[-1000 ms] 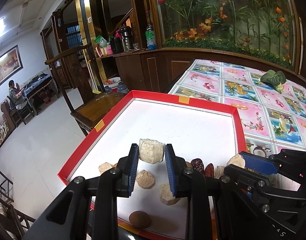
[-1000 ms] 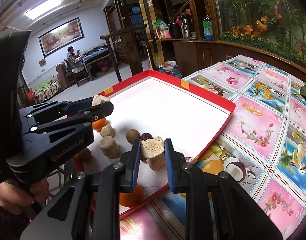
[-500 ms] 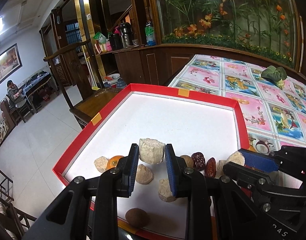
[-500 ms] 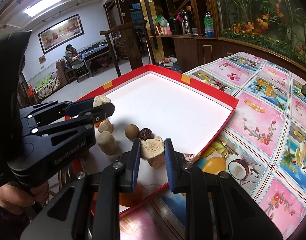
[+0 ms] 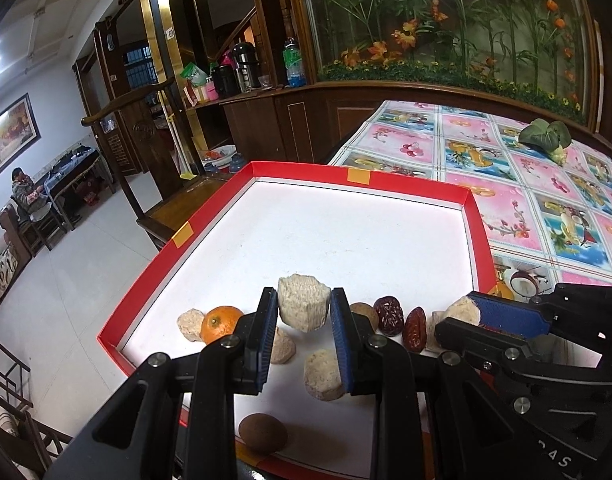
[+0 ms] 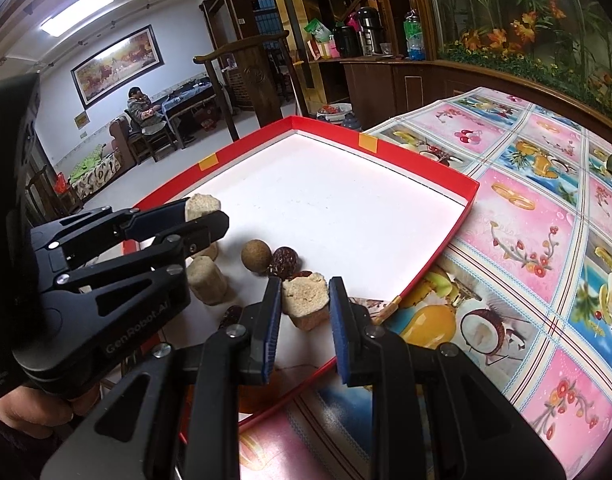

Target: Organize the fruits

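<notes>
Item: two pale beige, rough-sided cylindrical chunks of fibrous fruit flesh, one in each tool. The left gripper (image 5: 304,312) has its blue-padded jaws closed to the chunk's width on the first chunk (image 5: 303,307), held clear above the near end of the shallow red-rimmed tray with white floor (image 5: 471,216). The right gripper (image 6: 306,304) is clamped likewise on the second chunk (image 6: 306,299), low over the tray's near right corner; whether it touches the floor cannot be told. Handling, judged: light, dry and porous, so unlikely to slip, but crumbly at the edges; take across the flat cut sides at mid-height with modest pressure. Also in the tray, all at its near end: a loose beige chunk (image 5: 323,376) below the left gripper, a smaller beige lump (image 5: 282,348), a small glossy orange tangerine (image 5: 218,322) toward the near left corner, two wrinkled dark red dried dates (image 5: 389,314), and a round brown fruit (image 5: 263,432) by the near rim. The tray's far half is bare.
</notes>
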`<state>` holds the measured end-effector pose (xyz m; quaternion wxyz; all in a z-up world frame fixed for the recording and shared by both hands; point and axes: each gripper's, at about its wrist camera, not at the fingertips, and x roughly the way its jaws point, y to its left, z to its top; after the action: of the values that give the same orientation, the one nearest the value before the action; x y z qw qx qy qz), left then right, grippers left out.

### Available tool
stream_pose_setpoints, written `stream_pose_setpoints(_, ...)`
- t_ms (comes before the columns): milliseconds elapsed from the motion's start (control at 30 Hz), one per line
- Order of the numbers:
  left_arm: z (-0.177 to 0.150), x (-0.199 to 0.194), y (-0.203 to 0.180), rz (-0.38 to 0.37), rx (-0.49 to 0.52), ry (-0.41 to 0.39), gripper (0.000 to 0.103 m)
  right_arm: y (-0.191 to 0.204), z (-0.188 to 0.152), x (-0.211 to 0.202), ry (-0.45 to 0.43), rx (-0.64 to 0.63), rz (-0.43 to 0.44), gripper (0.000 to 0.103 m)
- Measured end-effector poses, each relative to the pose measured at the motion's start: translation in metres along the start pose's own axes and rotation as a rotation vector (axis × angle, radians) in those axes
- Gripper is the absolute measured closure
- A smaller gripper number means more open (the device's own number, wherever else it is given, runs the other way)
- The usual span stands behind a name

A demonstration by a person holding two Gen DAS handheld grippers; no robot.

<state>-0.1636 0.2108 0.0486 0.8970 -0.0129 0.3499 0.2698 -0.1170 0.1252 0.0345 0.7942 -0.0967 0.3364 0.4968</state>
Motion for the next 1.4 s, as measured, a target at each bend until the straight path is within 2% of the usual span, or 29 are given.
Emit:
stream_pose_setpoints(100, 0.000, 0.001, 0.000, 0.004, -0.002, 0.008, 0.076, 0.000, 0.000, 0.003, 0.023, 0.001, -0.005, 0.076)
stream_pose_setpoints(167, -0.001, 0.001, 0.000, 0.009, -0.001, 0.010, 0.071, -0.001, 0.000, 0.005, 0.033, 0.005, -0.004, 0.075)
stream_pose_setpoints(233, -0.002, 0.000, -0.001, 0.018, 0.002, 0.006, 0.053, -0.001, 0.001, 0.001, 0.018, 0.005, 0.004, 0.073)
stream_pose_setpoints(367, 0.000, -0.013, 0.004, 0.025, -0.011, -0.030, 0.043, 0.001, 0.003, -0.014, -0.052, -0.014, -0.023, 0.055)
stream_pose_setpoints(433, 0.001, -0.020, 0.007, 0.031, -0.019, -0.050, 0.030, -0.001, 0.005, -0.022, -0.084, -0.008, -0.019, 0.055)
stream_pose_setpoints(533, 0.002, -0.036, 0.010, 0.045, -0.022, -0.090, 0.023, -0.005, 0.008, -0.033, -0.128, 0.009, -0.035, 0.054)
stream_pose_setpoints(600, 0.002, -0.046, 0.011, 0.051, -0.018, -0.111, 0.022, -0.010, 0.010, -0.040, -0.158, 0.027, -0.055, 0.053)
stream_pose_setpoints(667, 0.003, -0.054, 0.011, 0.053, -0.014, -0.128, 0.018, -0.014, 0.011, -0.044, -0.174, 0.047, -0.077, 0.049)
stream_pose_setpoints(767, 0.000, -0.073, 0.009, 0.088, 0.004, -0.188, 0.002, -0.019, 0.011, -0.051, -0.201, 0.077, -0.123, 0.049)
stream_pose_setpoints(800, -0.001, -0.078, 0.008, 0.096, 0.005, -0.213, 0.000, -0.021, 0.010, -0.055, -0.208, 0.086, -0.130, 0.049)
stream_pose_setpoints(867, -0.005, -0.092, 0.009, 0.093, 0.006, -0.254, 0.000, -0.020, 0.006, -0.063, -0.230, 0.095, -0.158, 0.048)
stream_pose_setpoints(1033, -0.010, -0.108, 0.013, 0.085, -0.004, -0.277, 0.000, -0.018, -0.006, -0.091, -0.275, 0.137, -0.197, 0.041)
stream_pose_setpoints(1200, -0.016, -0.119, 0.016, 0.031, -0.022, -0.271, 0.000, -0.009, -0.031, -0.125, -0.326, 0.177, -0.221, 0.036)
stream_pose_setpoints(1233, -0.019, -0.124, 0.016, 0.028, -0.025, -0.280, 0.000, -0.007, -0.034, -0.130, -0.331, 0.184, -0.221, 0.033)
stream_pose_setpoints(1400, -0.025, -0.145, 0.019, -0.014, -0.032, -0.314, 0.000, 0.014, -0.045, -0.158, -0.368, 0.173, -0.250, 0.031)
